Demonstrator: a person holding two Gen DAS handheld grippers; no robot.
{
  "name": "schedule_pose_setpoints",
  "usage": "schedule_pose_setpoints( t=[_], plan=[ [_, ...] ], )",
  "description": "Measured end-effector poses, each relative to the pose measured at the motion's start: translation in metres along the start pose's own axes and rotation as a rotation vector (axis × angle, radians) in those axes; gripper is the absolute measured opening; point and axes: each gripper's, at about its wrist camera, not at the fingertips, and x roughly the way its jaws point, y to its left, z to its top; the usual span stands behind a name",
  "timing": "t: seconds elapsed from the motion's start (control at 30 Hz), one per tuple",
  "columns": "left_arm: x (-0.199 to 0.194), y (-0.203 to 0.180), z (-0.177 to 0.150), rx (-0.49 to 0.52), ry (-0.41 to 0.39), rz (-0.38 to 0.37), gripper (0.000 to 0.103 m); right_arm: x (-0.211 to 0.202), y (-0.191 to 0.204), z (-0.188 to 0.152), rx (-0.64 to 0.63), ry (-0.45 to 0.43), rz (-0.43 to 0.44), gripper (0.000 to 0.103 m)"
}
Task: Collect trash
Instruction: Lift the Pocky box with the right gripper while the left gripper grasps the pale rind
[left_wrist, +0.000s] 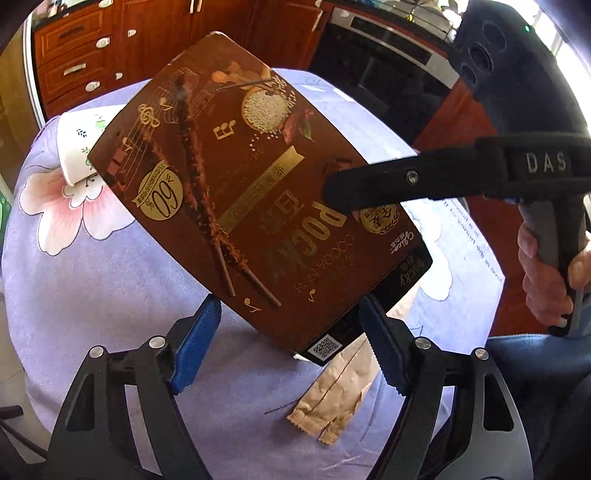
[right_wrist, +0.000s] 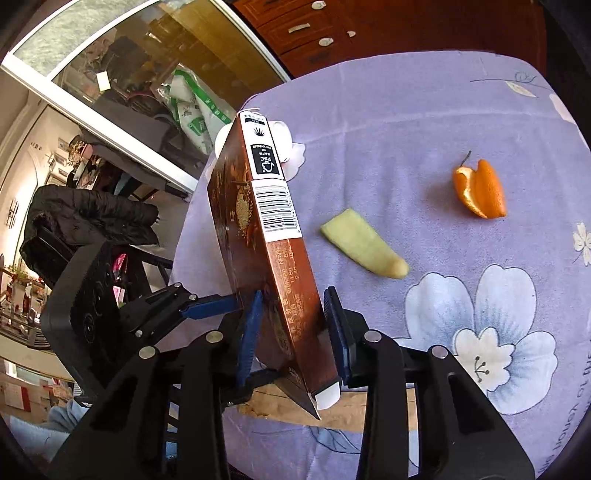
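Blue-padded jaws of the left gripper (left_wrist: 290, 341) sit right at the bottom of the left wrist view, spread fairly wide around the lower end of the brown Pocky box (left_wrist: 255, 206); the right-hand pad looks like it touches the box's corner, the left-hand one stands clear, so it's not really clamping anything. Actual hold comes from the right gripper (right_wrist: 293, 332): in the right wrist view its two pads press on the box's (right_wrist: 273, 236) wide faces near the bottom end, barcode edge facing the camera, box lifted and tilted above the purple floral tablecloth (right_wrist: 424, 110). Right gripper's finger (left_wrist: 373, 192) also reaches across the box front in the left view, with the person's hand (left_wrist: 546, 273) on its handle. Under the box lies a tan paper wrapper (left_wrist: 332, 402), and a white paper cup (left_wrist: 79, 147) on its side peeks out behind it. Well off to the right on the cloth are a pale peel strip (right_wrist: 364, 251) and an orange peel (right_wrist: 480, 192), apart from each other.
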Motion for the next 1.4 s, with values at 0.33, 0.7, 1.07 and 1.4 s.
schedule_pose_setpoints(
  t=[0.33, 0.7, 1.07, 1.4],
  plan=[
    [-0.014, 0.010, -0.017, -0.014, -0.015, -0.023, 0.074, 0.028, 0.066, -0.001, -0.183, 0.075, -0.044, 0.033],
    [-0.027, 0.016, -0.003, -0.113, -0.074, 0.049, 0.074, -0.035, 0.042, 0.007, -0.106, -0.126, -0.186, 0.021],
    [0.023, -0.012, 0.059, -0.004, -0.013, 0.074, 0.074, -0.099, -0.036, 0.007, 0.033, -0.296, -0.331, 0.021],
    [0.069, -0.049, 0.079, 0.047, 0.022, 0.186, 0.067, -0.104, -0.086, -0.009, 0.131, -0.310, -0.282, 0.021]
  ],
)
